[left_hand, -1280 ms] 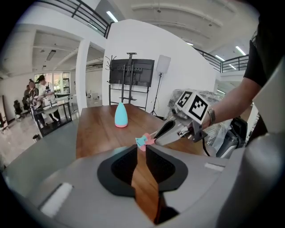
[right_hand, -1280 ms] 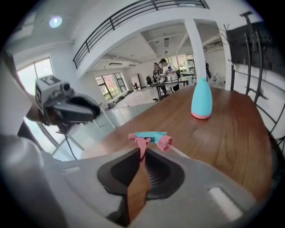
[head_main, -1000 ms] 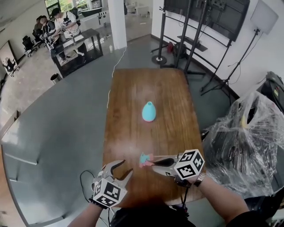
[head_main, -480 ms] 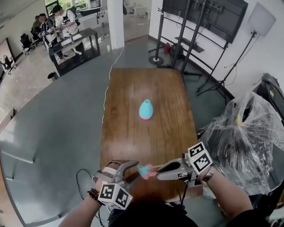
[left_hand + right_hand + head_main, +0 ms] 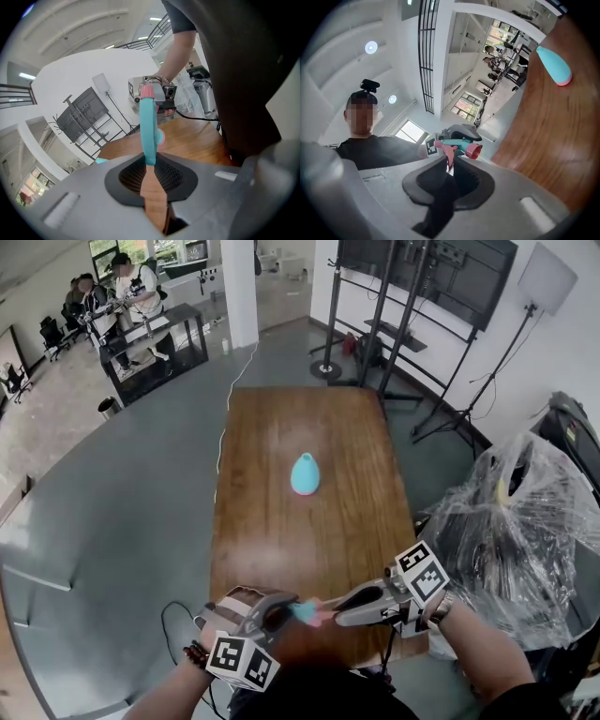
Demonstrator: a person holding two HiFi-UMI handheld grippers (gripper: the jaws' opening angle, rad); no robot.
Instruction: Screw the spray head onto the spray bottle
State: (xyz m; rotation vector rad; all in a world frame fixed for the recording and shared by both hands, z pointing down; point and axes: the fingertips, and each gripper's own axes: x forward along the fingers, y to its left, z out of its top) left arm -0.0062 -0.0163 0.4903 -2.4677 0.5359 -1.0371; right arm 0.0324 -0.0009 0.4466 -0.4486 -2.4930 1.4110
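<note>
- big open room with a grey floor, and a long wooden table [image 5: 281,521] running away from me down the middle
- spray bottle [image 5: 304,474], teal, sits alone at mid table, well apart from both claws; it also shows in the right gripper view [image 5: 553,65] with a pink end
- spray head [image 5: 307,613], teal with pink parts, is up off the table over its near edge, held between my two claws
- left gripper [image 5: 284,608] comes in from the left; its jaws have just been closing with the head's teal body [image 5: 149,126] between them
- in the left gripper view [image 5: 150,165] the pad tips look pinched on that teal end, though the fisheye makes the contact a bit hard to read
- right gripper [image 5: 330,615] comes in from the right, jaws nearly together and nipping the head's pink trigger [image 5: 449,153]
- in the right gripper view [image 5: 449,167] the spray head [image 5: 459,143] sits just past the pads, pink round end to the right
- tv stand [image 5: 412,296] at the far right, clear plastic-wrapped bundle [image 5: 516,531] right of the table, people at a desk [image 5: 141,324] far left
</note>
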